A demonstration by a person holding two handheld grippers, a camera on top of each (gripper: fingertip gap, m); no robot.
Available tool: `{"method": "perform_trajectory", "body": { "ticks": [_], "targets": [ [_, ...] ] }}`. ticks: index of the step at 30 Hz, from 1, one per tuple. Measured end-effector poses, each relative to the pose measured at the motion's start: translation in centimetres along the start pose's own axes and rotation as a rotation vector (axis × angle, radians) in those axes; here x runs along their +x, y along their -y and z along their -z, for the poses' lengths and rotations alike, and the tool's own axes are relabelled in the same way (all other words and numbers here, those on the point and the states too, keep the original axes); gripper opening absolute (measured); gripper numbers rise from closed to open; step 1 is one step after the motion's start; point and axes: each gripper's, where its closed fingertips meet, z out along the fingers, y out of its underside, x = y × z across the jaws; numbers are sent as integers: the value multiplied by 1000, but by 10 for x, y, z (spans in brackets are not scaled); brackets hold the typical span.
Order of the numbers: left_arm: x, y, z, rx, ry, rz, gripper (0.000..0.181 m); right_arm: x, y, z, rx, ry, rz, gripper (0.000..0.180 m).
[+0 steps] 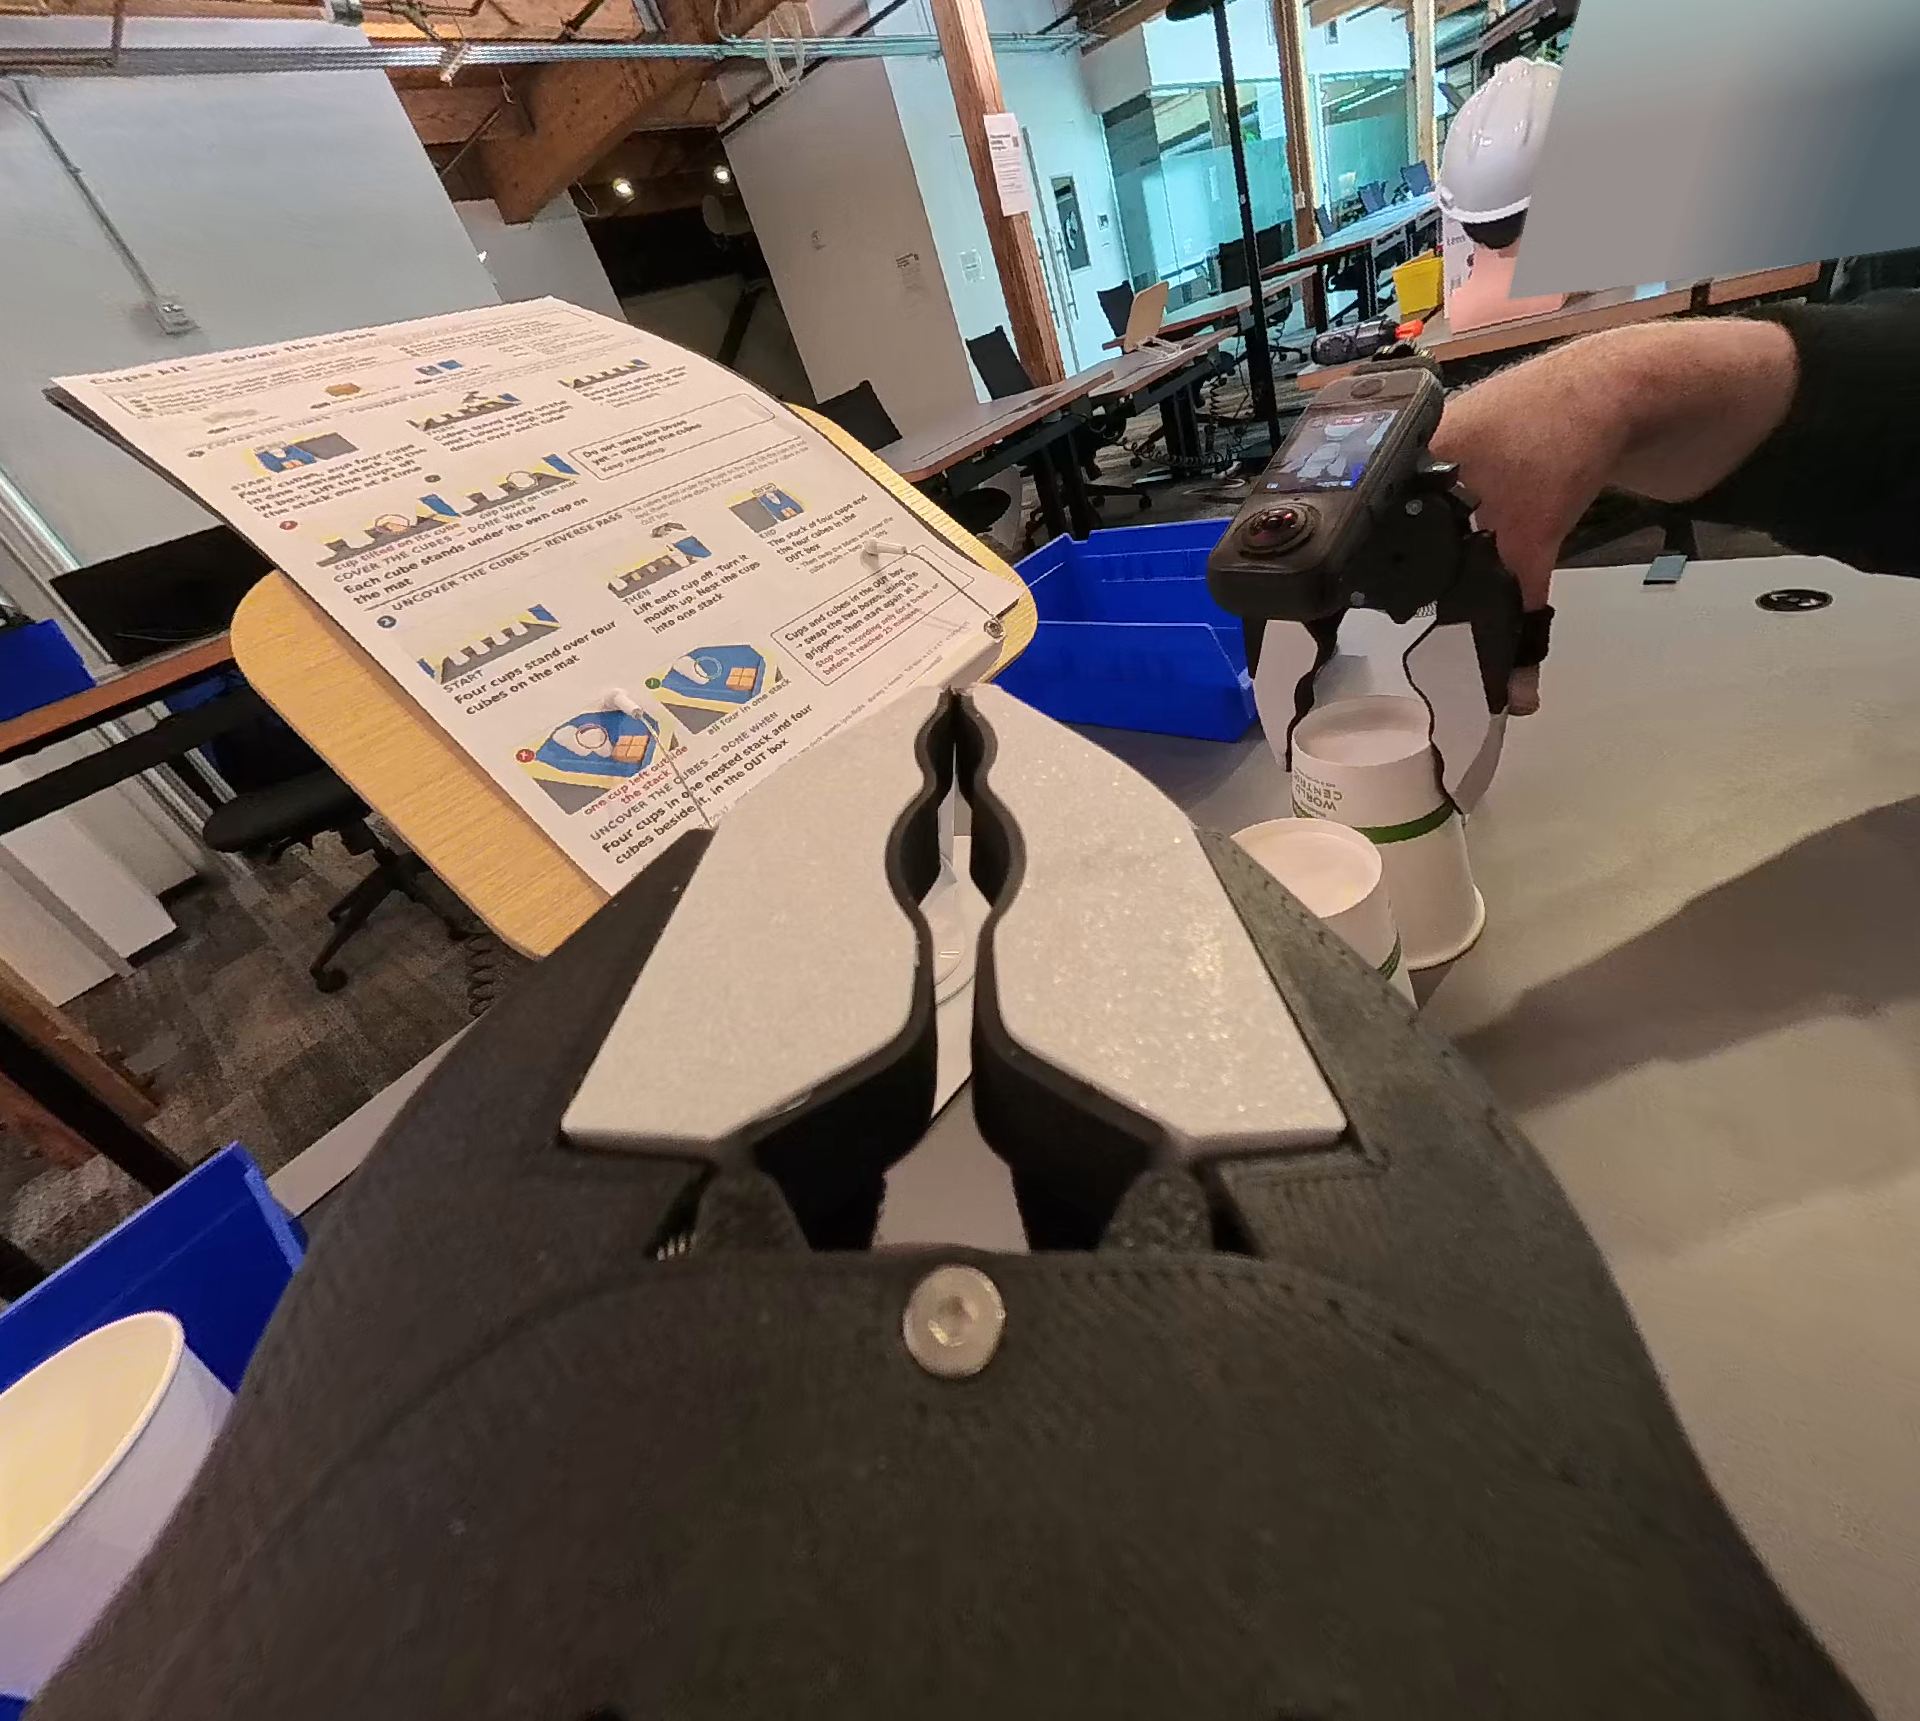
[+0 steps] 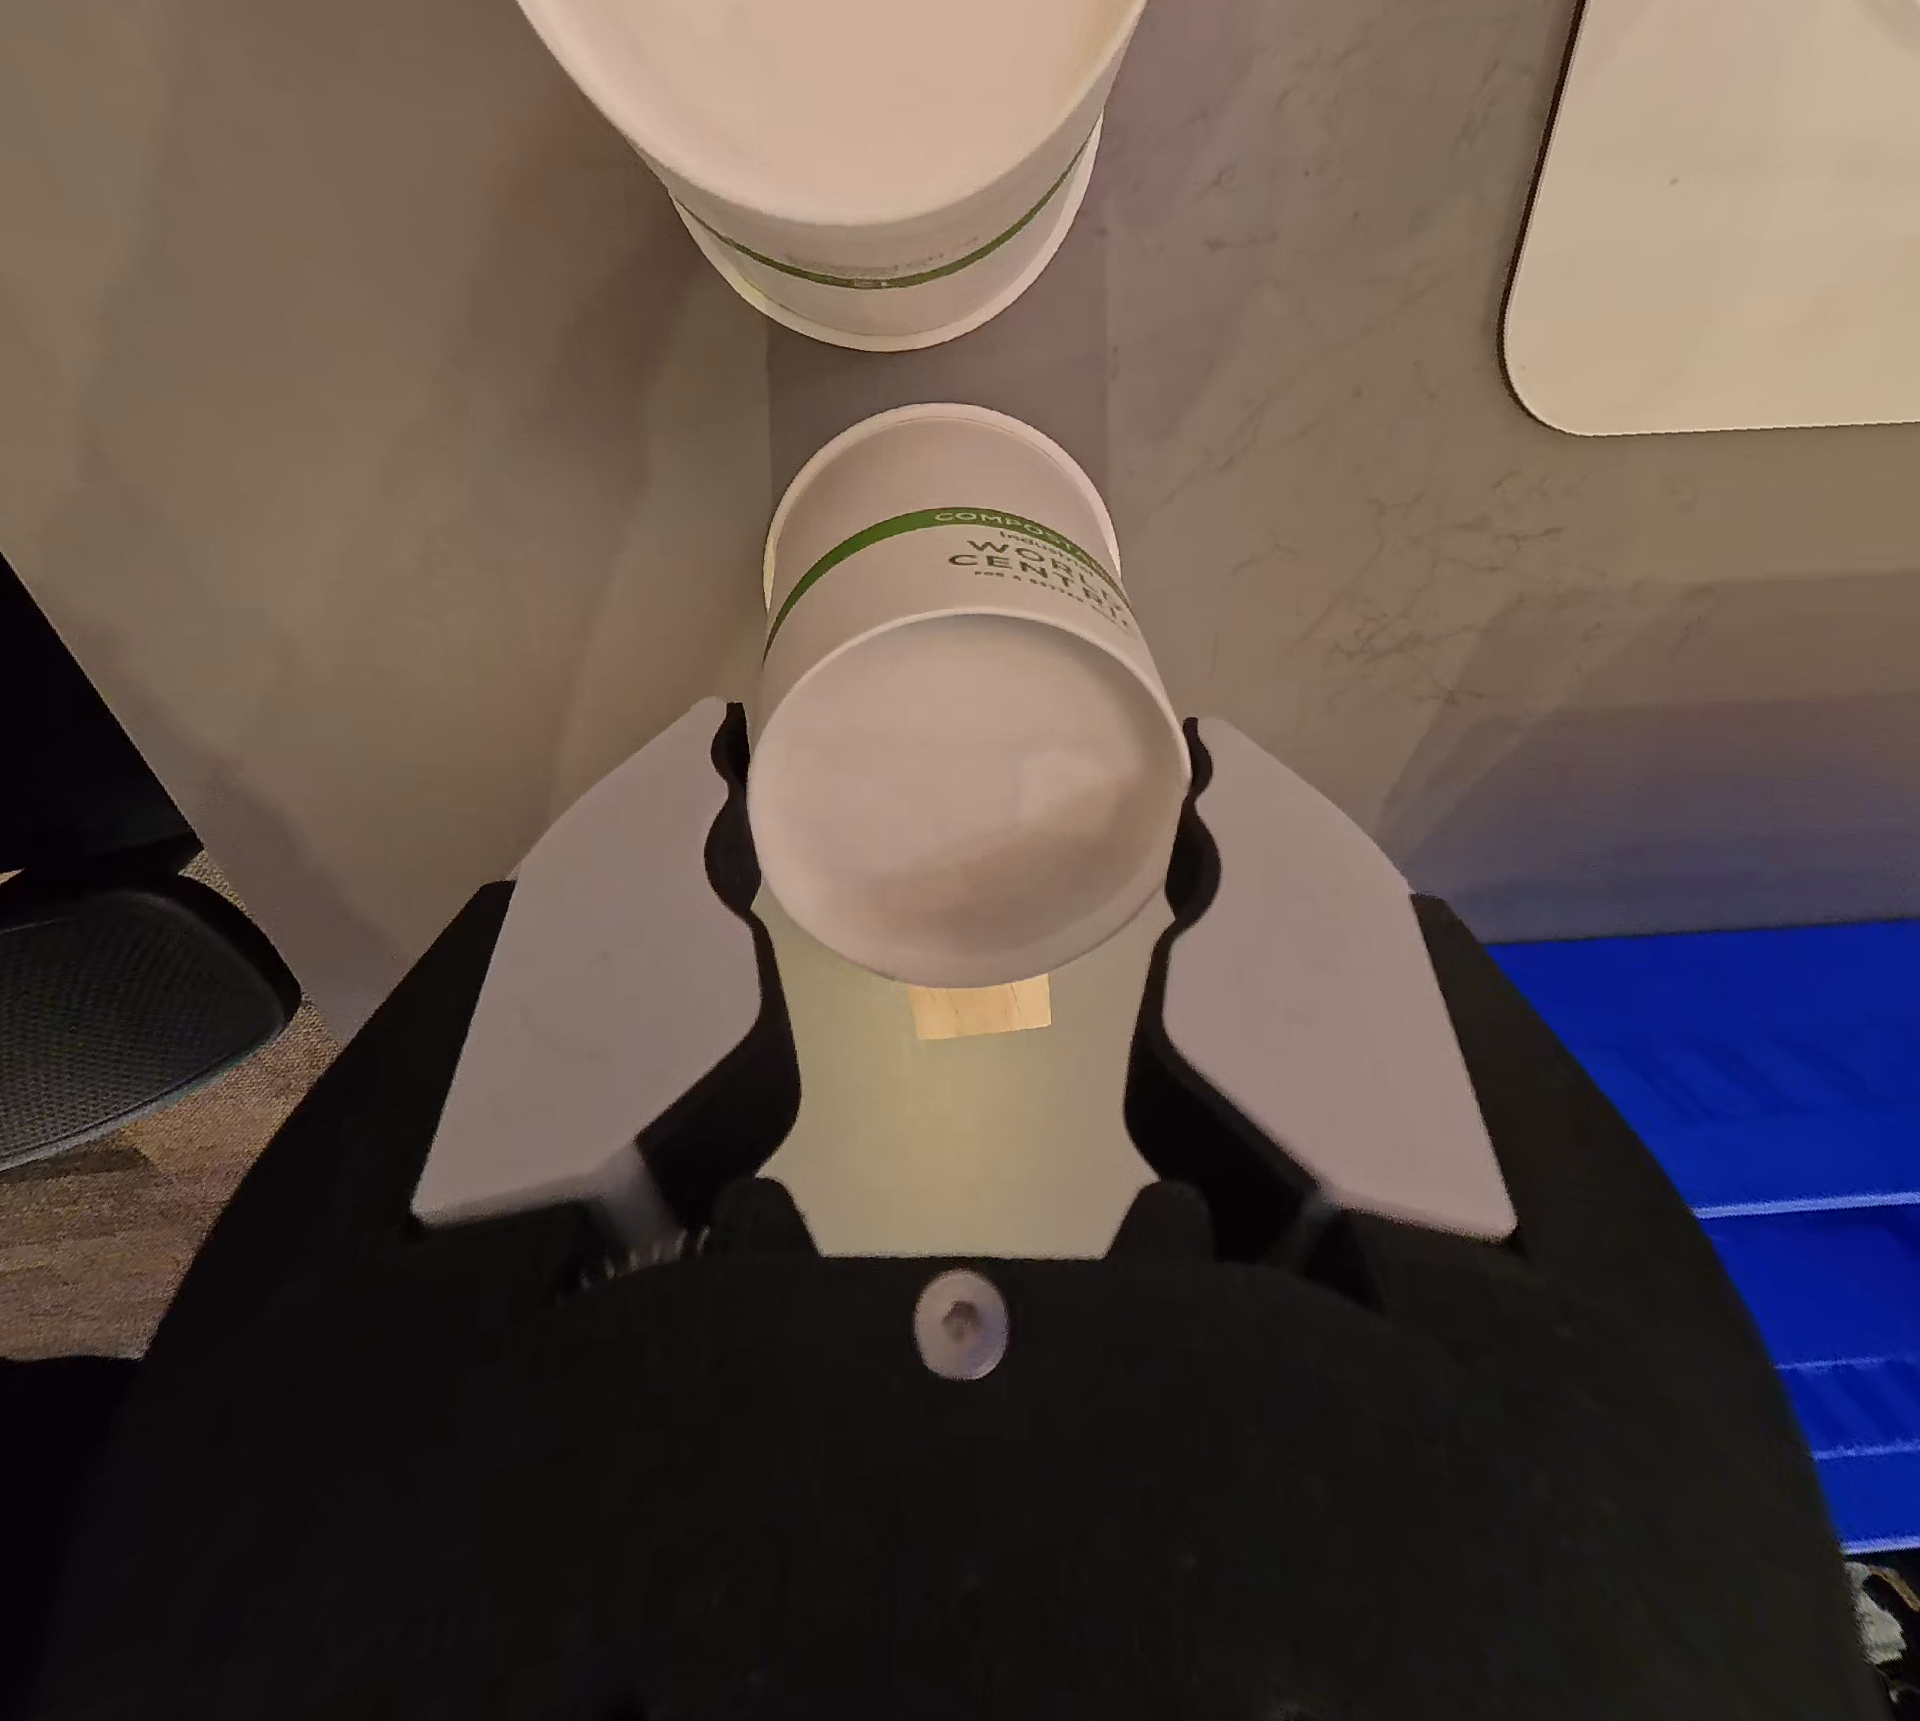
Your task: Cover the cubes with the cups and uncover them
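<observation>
In the right wrist view my right gripper (image 2: 961, 731) is shut on an upside-down white paper cup (image 2: 966, 819) with a green band, one finger on each side near its closed end. A wooden cube (image 2: 982, 1011) shows uncovered on the mat just behind this cup, partly hidden by it. A second upside-down cup (image 2: 831, 61) stands beyond. The left wrist view shows the right gripper (image 1: 1371, 736) on the held cup (image 1: 1361, 767) with the second cup (image 1: 1320, 882) beside it. My left gripper (image 1: 954, 705) is shut and empty, raised over the table's left side.
A blue bin (image 1: 1132, 622) stands behind the cups. Another blue bin (image 1: 156, 1256) at the near left has an upright cup (image 1: 83, 1463) by it. An instruction sheet (image 1: 540, 549) lies on a wooden stand. A grey mat (image 2: 1351, 528) covers the table.
</observation>
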Motion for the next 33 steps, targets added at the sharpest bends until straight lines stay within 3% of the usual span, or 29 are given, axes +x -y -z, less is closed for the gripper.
{"method": "perform_trajectory", "body": {
  "ticks": [1, 5, 14, 22, 33],
  "targets": [
    [0, 0, 0, -1, -1, -1, 0, -1, 0, 0, 3, 2, 2, 79],
    [-1, 0, 2, -3, 2, -5, 0, 6, 1, 6, 32, -60, -2, 107],
    [-4, -2, 5, -13, 14, -9, 0, 17, 0, 46, 175, -171, -60, 110],
    [-8, -7, 7, -22, 25, -7, 0, 10, -5, 84, 358, -224, -107, 88],
    [-11, -8, 8, -20, 37, -8, 0, 9, 2, 113, 570, -287, -131, 28]
  ]
}}
